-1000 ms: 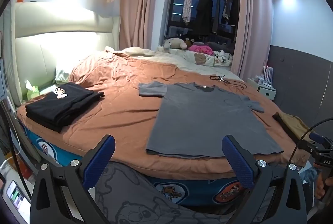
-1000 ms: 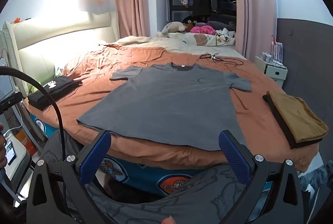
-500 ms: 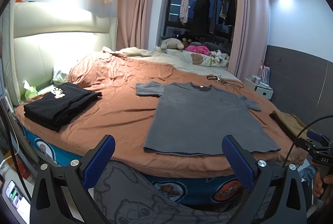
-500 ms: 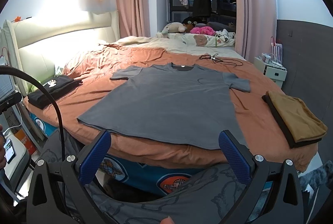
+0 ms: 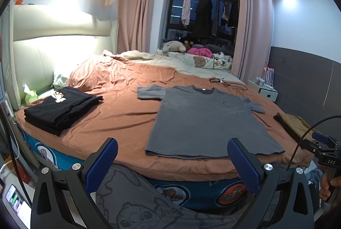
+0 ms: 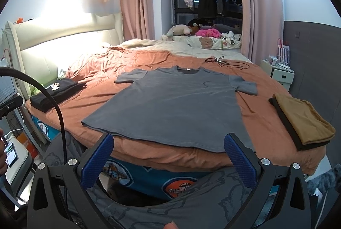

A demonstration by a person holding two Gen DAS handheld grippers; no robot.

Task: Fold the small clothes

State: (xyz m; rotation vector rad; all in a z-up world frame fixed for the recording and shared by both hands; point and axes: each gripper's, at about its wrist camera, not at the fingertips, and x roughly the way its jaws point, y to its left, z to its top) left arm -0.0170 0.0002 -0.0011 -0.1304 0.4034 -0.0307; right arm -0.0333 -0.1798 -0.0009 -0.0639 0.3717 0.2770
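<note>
Both tools, left (image 5: pixel 172 162) and right (image 6: pixel 168 156), hung wide apart and empty just off the bed's (image 5: pixel 119 120) near edge, touching nothing. A grey shirt (image 6: pixel 181 103) lay flat on the orange cover, sleeves out, collar away. Black folded clothes (image 5: pixel 59 109) sat to its left, a tan stack (image 6: pixel 302 118) to its right.

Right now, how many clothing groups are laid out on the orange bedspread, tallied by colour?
Grey: 1, the grey T-shirt spread flat, unfolded
Black: 1, the black folded pile with a paw print on top
Tan: 1, the tan folded pile with a dark layer beneath
Total: 3
</note>
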